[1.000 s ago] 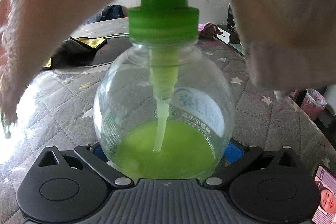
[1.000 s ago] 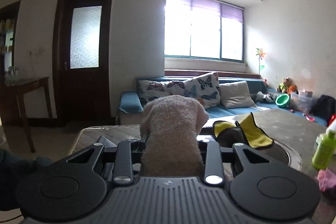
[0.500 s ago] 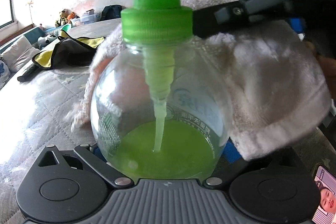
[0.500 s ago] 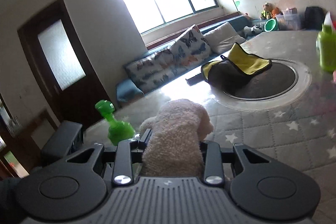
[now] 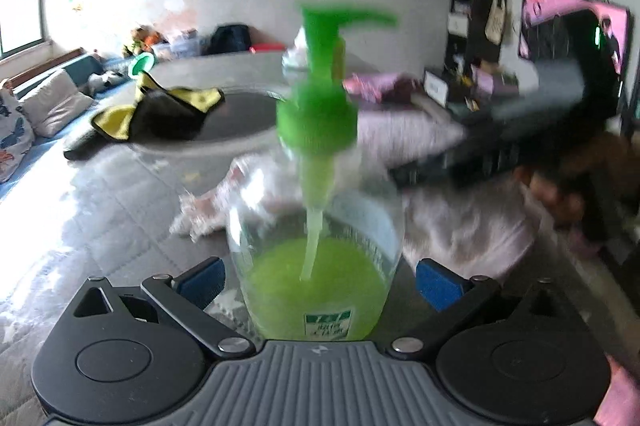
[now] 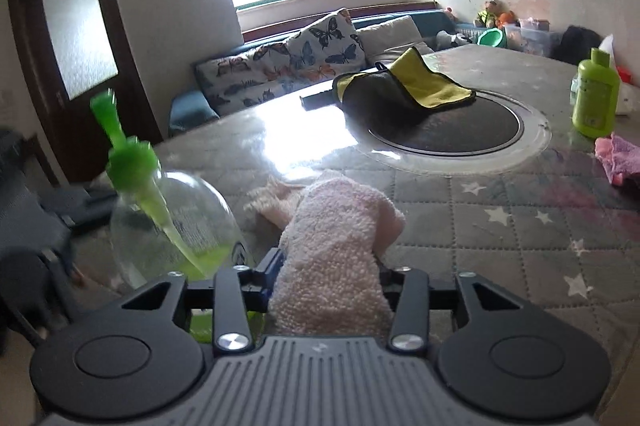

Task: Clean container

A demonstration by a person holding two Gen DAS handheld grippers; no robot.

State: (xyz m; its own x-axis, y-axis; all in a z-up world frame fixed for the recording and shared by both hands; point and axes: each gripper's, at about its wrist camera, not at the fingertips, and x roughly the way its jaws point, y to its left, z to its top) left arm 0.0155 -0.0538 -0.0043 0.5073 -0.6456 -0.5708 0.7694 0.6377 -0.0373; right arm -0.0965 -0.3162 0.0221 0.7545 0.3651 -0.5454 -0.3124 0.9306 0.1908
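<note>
A clear round pump bottle (image 5: 316,266) with a green pump head and green liquid stands between the fingers of my left gripper (image 5: 320,282). The blue pads stand apart from its sides, so the gripper is open. The bottle also shows at the left of the right wrist view (image 6: 168,222). My right gripper (image 6: 332,266) is shut on a pale pink towel (image 6: 340,234), held just right of the bottle over the table. In the blurred left wrist view the towel (image 5: 460,222) lies behind and right of the bottle.
A grey quilted star-pattern table (image 6: 500,226) holds a round dark hotplate (image 6: 452,130) with a yellow-black cloth (image 6: 404,86), a green bottle (image 6: 594,94) and a pink rag (image 6: 618,158) at the far right. A sofa with cushions (image 6: 304,62) stands behind.
The left gripper has opened and drawn back from the bottle. The right gripper with the towel has come off the bottle's shoulder and dropped lower beside it.
</note>
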